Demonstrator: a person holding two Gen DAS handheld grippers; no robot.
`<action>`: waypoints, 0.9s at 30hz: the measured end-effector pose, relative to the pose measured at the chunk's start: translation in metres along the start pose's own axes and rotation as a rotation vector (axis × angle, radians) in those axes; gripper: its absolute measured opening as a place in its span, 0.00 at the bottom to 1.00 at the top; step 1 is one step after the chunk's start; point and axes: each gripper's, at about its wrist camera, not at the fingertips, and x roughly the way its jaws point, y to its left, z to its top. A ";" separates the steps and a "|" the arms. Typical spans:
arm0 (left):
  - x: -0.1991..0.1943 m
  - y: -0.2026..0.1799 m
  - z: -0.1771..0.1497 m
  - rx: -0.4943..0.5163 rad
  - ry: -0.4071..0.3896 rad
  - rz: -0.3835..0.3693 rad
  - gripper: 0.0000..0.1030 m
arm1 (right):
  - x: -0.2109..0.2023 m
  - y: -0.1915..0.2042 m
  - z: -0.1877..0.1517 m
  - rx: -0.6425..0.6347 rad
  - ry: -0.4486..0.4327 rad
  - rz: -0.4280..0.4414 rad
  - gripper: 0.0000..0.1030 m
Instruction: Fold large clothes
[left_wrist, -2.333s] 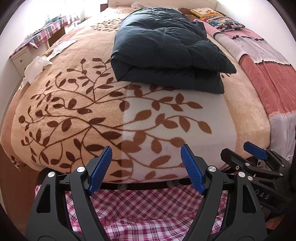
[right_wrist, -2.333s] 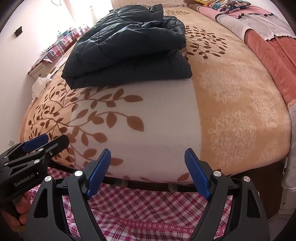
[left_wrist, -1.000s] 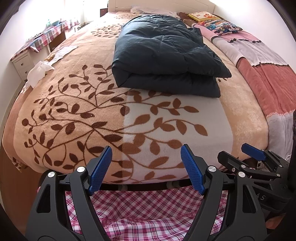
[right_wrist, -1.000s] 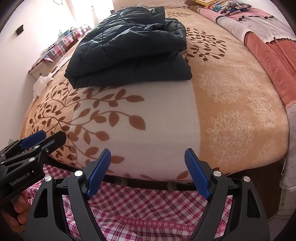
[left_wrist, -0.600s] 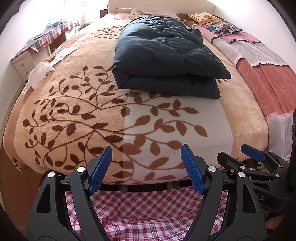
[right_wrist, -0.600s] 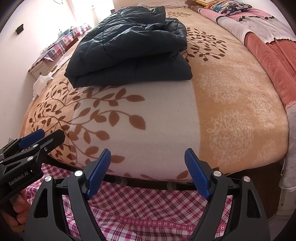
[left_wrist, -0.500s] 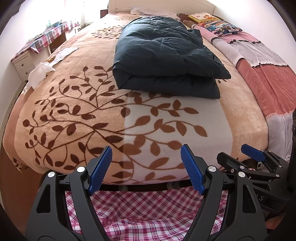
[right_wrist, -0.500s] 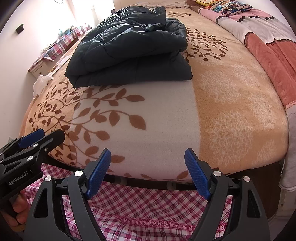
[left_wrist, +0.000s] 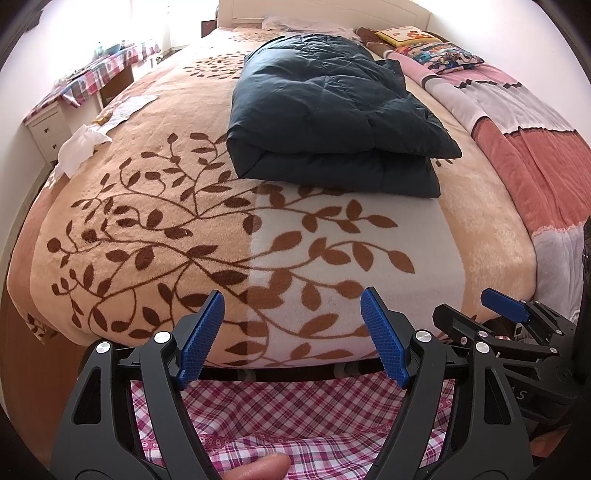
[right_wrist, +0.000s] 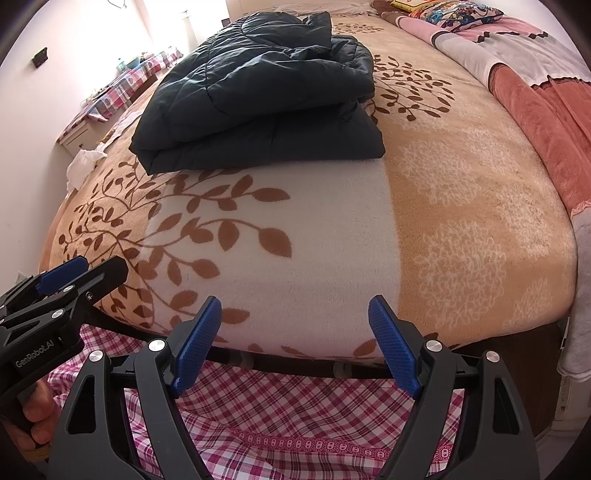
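Left wrist: left claw (left_wrist: 291, 336) is hovering released at the bed's foot; folded navy down jacket (left_wrist: 332, 125) is lying mid-blanket (left_wrist: 147, 221). Right wrist: right claw (right_wrist: 295, 343) is hanging released, jacket (right_wrist: 258, 92) well apart

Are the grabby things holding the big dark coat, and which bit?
No. The left hand-held gripper and right hand-held gripper are both open and hold nothing. The folded dark coat lies untouched on the bed.

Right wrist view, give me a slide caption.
Open right gripper at the bed's foot, folded dark quilted coat lying on the leaf-patterned blanket.
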 end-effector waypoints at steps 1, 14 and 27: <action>0.000 0.000 0.000 0.001 -0.001 0.000 0.71 | 0.000 0.000 0.000 0.000 0.000 0.000 0.77; -0.001 -0.001 -0.001 0.000 -0.002 0.000 0.70 | 0.001 0.001 -0.002 -0.003 0.003 -0.002 0.77; 0.002 0.002 -0.002 -0.005 0.008 0.003 0.67 | 0.003 0.000 -0.003 -0.011 0.009 0.001 0.77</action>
